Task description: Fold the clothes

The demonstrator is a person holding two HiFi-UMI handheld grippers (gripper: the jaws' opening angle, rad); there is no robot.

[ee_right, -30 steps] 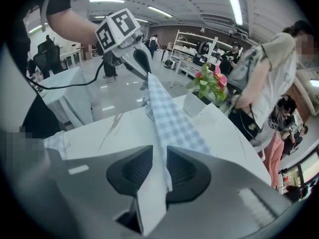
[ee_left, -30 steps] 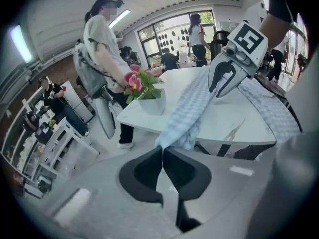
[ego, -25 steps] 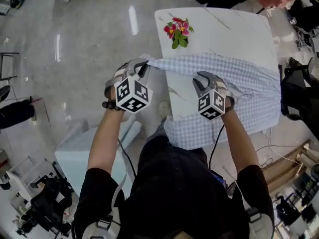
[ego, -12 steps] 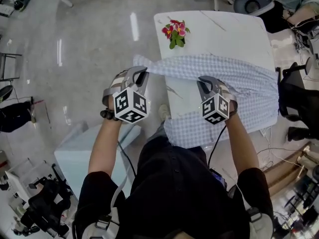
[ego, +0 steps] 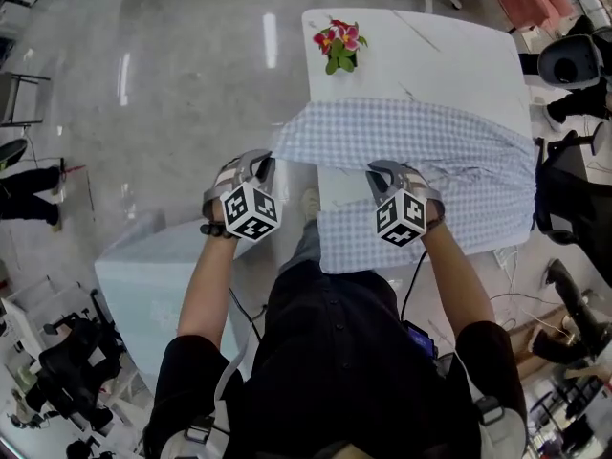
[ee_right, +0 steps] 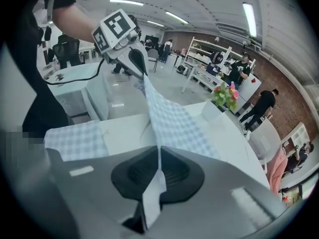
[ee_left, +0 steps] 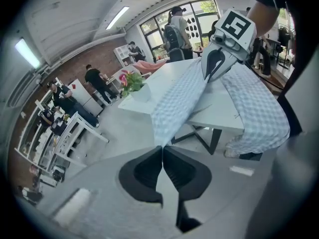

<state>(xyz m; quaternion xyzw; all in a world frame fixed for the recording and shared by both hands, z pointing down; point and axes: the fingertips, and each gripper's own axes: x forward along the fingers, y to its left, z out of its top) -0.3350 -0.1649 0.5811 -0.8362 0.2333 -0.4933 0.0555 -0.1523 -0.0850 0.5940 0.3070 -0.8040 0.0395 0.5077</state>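
head view: the checked shirt lies across the white worktop, its near edge held up between the left gripper and the right gripper. left gripper view: jaws pressed together on a thin fold of cloth. right gripper view: jaws pinching the hem. the shirt looks light and limp, so taut edge or corner holds should suit it.
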